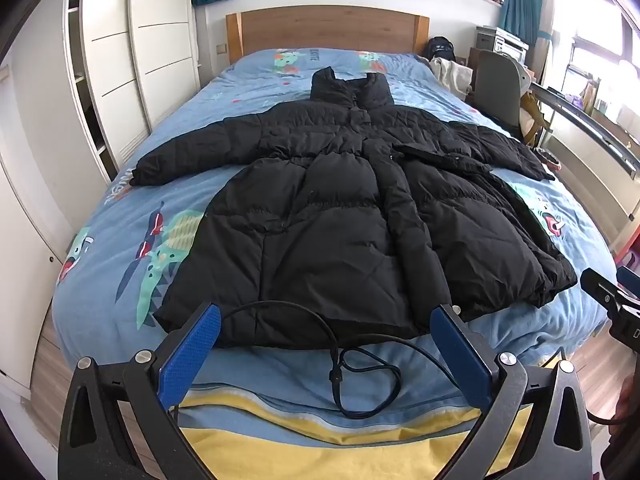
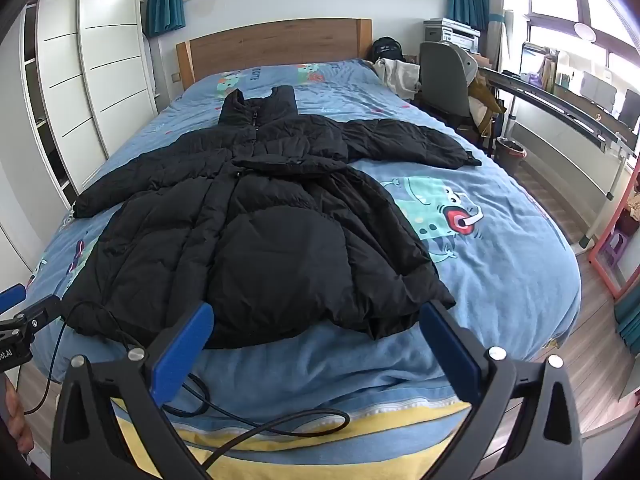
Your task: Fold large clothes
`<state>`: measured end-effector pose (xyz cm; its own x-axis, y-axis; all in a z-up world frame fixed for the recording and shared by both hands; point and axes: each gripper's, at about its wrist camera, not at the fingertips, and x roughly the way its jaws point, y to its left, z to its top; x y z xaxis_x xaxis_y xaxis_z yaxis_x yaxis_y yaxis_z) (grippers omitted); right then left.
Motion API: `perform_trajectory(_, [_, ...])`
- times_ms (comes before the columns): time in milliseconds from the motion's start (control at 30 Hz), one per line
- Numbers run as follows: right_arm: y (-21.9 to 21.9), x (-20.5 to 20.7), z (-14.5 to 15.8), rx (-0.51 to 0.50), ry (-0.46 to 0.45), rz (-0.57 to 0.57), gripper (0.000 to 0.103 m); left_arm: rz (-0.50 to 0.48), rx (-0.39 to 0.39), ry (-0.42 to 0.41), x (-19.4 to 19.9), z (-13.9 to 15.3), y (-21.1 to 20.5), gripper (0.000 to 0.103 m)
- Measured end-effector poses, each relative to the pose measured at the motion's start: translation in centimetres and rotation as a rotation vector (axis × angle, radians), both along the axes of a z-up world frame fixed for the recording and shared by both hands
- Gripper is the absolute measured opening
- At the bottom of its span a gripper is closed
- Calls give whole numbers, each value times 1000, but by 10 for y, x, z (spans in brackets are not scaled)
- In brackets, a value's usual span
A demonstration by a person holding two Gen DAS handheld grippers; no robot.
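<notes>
A black puffer coat [image 2: 256, 232] lies spread flat on the bed [image 2: 500, 264], collar toward the far wooden headboard [image 2: 276, 46], hem near the near edge, both sleeves stretched out to left and right. The blue bed cover carries cartoon monster prints. The right claw [image 2: 316, 344] hangs over the near bed edge, its blue fingers [image 2: 182, 354] standing wide apart with nothing between them. A black cable [image 2: 280, 420] loops across the cover by the hem. At the left edge, part of the left claw [image 2: 16, 300] shows.
</notes>
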<state>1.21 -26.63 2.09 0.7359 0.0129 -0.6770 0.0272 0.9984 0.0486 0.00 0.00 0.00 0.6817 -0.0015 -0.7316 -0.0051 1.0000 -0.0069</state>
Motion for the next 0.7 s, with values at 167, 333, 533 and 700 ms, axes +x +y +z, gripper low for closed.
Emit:
perform_trajectory(167, [0,1,0,3,1,1,103,1,2,-2,0,1,1,102])
perform_trajectory(333, [-1,3,-2,0,5,0,103,-1,-1,2,0,-1,-3,102])
perform_trajectory(533, [-1,2,-2,-2,5,1,103,0,-3,4,1,0,-3,102])
perform_trajectory(700, [1,2,-3,-6,5,0,103,3,-1,6,0,-2,-3,102])
